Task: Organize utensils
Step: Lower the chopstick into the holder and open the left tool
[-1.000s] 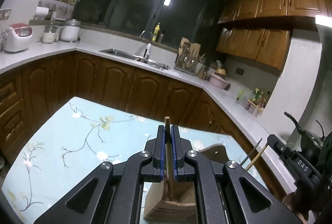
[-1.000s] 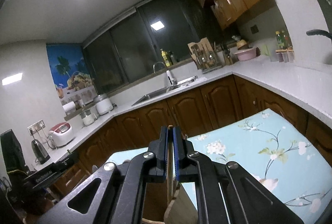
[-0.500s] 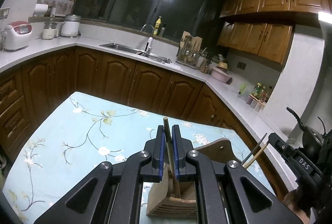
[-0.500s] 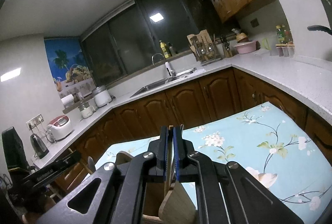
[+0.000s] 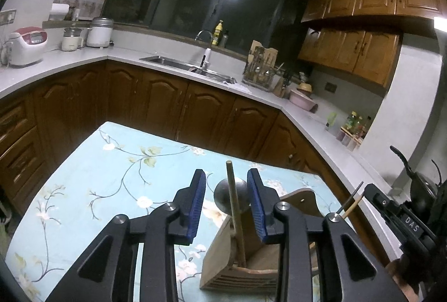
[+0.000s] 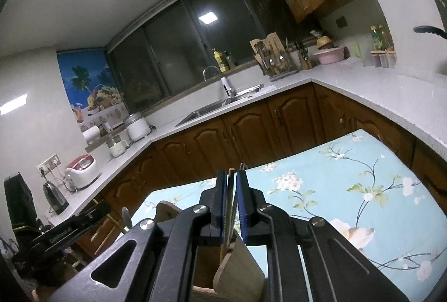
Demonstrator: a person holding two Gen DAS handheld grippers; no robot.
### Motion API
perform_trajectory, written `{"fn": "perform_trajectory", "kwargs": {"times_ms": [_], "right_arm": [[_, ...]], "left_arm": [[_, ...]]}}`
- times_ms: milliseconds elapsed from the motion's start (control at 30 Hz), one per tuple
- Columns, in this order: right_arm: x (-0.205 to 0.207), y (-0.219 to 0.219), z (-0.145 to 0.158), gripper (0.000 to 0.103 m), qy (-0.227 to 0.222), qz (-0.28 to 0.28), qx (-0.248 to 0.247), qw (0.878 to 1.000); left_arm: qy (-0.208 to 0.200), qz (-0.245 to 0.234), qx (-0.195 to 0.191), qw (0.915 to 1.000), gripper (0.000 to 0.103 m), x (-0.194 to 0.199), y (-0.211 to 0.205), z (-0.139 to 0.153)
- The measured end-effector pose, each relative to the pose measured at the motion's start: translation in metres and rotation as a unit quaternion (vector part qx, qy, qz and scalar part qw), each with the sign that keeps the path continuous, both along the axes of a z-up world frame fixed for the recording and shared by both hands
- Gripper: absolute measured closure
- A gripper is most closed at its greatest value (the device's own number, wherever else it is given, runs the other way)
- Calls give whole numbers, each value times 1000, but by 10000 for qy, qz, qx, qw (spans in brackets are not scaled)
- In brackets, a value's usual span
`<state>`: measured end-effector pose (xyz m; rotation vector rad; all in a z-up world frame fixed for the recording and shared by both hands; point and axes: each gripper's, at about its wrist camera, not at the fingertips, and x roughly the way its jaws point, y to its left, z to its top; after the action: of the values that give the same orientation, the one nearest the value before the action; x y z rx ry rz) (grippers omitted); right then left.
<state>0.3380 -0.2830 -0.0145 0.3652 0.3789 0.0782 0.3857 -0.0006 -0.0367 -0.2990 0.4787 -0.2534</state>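
left gripper [image 5: 226,200]: jaws opening, wooden stick [image 5: 236,214] upright between pads, untouched, foot in wooden holder [image 5: 223,267] | right gripper [image 6: 231,202]: jaws opening, chopsticks [image 6: 229,205] between, narrow gap

pale blue floral tablecloth [image 5: 117,167], tan wooden holder [image 5: 223,260], blue gripper pads [image 5: 197,204]

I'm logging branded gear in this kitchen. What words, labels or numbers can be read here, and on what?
"DAS": white letters on the black right gripper, seen from the left wrist.
White lettering on the black left gripper, seen from the right wrist: too blurred to read.
Rice cooker display, yellow bottle label: too small to read.
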Motion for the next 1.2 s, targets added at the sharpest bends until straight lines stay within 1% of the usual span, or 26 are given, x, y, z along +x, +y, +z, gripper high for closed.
{"fn": "perform_trajectory", "kwargs": {"times_ms": [67,100,133,167,233,267,300,333,400,500,600,633,867,967,1100,1200], "right_arm": [[-1,0,2,92,-2,13,1,10000],[-1,-1,2,90,-2,28,28,10000],[-2,-2,2,85,-9,37,50,10000],[-4,-3,3,82,-13,41,67,10000],[-8,-5,6,68,-31,48,102,9999],[-12,-6,8,66,-48,66,123,9999],[-15,-6,9,66,-54,78,122,9999],[-20,-7,10,65,-55,89,114,9999],[-25,-8,12,62,-25,99,132,9999],[-36,-10,13,62,4,102,153,9998],[-46,-15,14,62,60,89,208,9997],[-50,-17,14,62,66,87,210,9997],[-84,-22,13,61,181,97,195,9996],[-99,-25,11,61,250,58,193,9995],[-124,-34,3,60,388,-33,210,9990],[-140,-39,-4,60,516,-129,238,9983]], "left_arm": [[4,-12,14,10000,68,-2,0,2],[2,-10,15,10000,64,-3,0,2],[-2,-3,14,10000,58,-5,1,3],[5,7,14,10000,56,-8,2,4],[26,19,-1,10000,46,-14,5,6],[53,52,11,10000,41,-18,7,7],[86,116,46,9999,31,-21,8,8],[102,153,66,9998,29,-25,10,8],[141,133,51,9998,29,-32,13,10],[278,117,52,9995,29,-45,16,13],[410,154,100,9990,26,-61,21,16],[337,189,65,9992,25,-67,25,16],[764,275,6,9967,25,-103,46,15],[902,310,-59,9954,25,-120,55,11],[1054,427,-24,9935,25,-144,65,2],[1270,450,-129,9908,25,-160,74,-6]]}}
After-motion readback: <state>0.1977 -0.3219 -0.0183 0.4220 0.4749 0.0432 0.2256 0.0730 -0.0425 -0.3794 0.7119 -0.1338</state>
